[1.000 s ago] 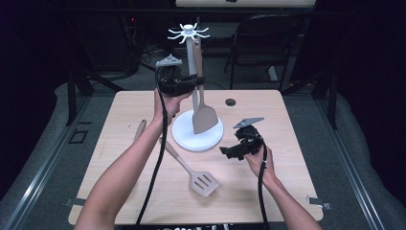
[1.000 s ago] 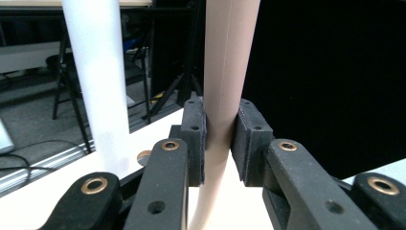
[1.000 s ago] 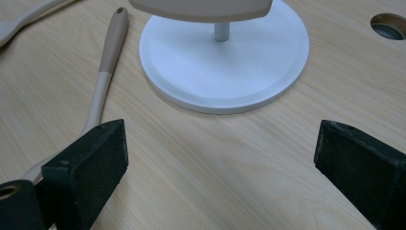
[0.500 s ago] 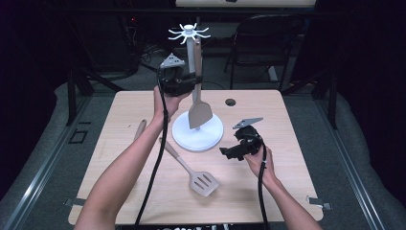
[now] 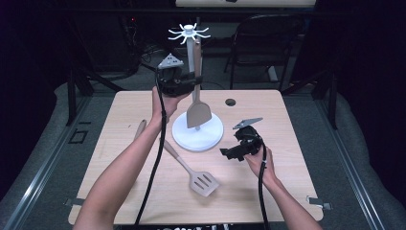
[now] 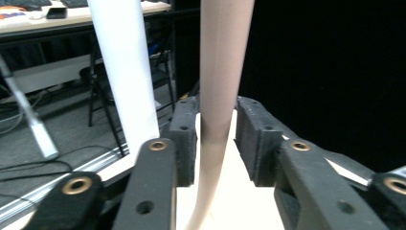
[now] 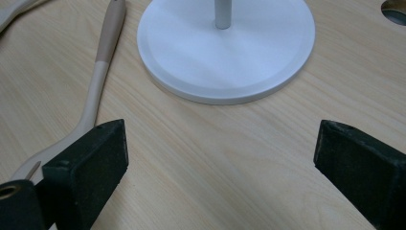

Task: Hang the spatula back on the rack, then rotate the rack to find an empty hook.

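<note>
High view: the left hand-held gripper is raised beside the white utensil stand, whose pole ends in a ring of hooks, and between its jaws hangs a solid spatula with its long axis upright, handle top close under the hooks and blade just above the stand's round base. In the left gripper view the spatula's beige handle runs straight up between the two black pads, with a sliver of gap showing on either side; the jaws have just been opening, so the hold reads as released rather than pressing, and whether the handle already hangs from a hook cannot be told from these pictures (the hooks sit above that camera's frame). The coming move likely turns on that one relation: handle vertical, dead centre of the loosened jaws, white pole just to its left. The right hand-held gripper rests low over the bench, jaws wide apart and holding nothing, pointed toward the stand's base. A slotted spatula lies flat on the bench between the two forearms, handle running away up-left, head toward the person; the right hand is the nearer one to it. No brand, label or writing can be read anywhere.
</note>
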The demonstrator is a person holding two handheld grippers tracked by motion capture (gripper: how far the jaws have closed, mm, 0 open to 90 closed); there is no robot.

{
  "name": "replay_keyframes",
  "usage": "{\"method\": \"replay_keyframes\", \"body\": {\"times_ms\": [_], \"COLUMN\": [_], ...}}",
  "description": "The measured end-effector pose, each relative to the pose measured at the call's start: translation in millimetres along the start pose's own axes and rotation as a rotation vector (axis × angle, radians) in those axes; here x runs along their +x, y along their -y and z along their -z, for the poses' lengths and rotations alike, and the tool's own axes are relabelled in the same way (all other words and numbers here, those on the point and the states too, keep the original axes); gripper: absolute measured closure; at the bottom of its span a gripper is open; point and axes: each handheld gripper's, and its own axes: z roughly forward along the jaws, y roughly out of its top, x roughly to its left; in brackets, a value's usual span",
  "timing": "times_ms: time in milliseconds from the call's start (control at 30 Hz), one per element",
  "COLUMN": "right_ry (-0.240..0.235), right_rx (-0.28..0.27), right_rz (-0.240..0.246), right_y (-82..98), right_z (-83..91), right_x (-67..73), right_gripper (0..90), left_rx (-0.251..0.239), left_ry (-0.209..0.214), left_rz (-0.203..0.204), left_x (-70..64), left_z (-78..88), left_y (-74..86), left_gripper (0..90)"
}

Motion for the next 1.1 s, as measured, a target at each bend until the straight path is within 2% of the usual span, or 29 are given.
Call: {"method": "replay_keyframes", "body": {"times_ms": [133,300,400,500,533,567,667,800,967,1100], "right_ry": [0.003,0.007,0.009,0.01,0.023,0.001,0.006,0.006,0.016,0.013], "right_rx": [0.008,0.014,0.018,0.012,0.034,0.009,0.019,0.027,0.03,0.03], "right_rz": [-0.003,-0.001,0.004,0.002,0.02,-0.001,0.001,0.008,0.012,0.008], "right_y": [0.3,0.1,0.1,0.1,-0.9,-0.3,-0.5,-0.1,0.2,0.6], "right_z": [-0.1,-0.2,-0.6,-1.4,0.2,-2.5,-3.5,-4.4,-3.2,-5.4], "right_x": [-0.7,-0.5,0.1,0.5,-0.7,0.2,0.3,0.9,0.1,0.5], "right_gripper": [4.2,4.2,4.2,4.2,4.2,4.2,4.2,4.2,4.1,4.1], "left_rx": [0.001,-0.011,-0.039,-0.053,-0.056,-0.067,-0.107,-0.123,-0.133,-0.141], "left_ry": [0.001,-0.017,-0.032,-0.052,-0.059,-0.068,-0.072,-0.079,-0.069,-0.068], "left_rz": [0.006,0.012,0.025,0.022,0.02,0.02,0.016,0.011,-0.002,-0.024], "left_x": [2.2,4.1,5.6,7.3,8.0,8.1,8.6,9.3,7.9,3.4], "left_z": [5.7,15.7,23.1,29.0,31.5,33.4,39.2,45.3,48.5,50.5], "left_y": [3.4,4.6,3.0,-1.0,-3.4,-5.0,-9.8,-16.5,-23.0,-27.1], "left_gripper": [61.8,61.9,66.1,74.4,77.6,81.8,88.9,90.0,90.0,90.0]}}
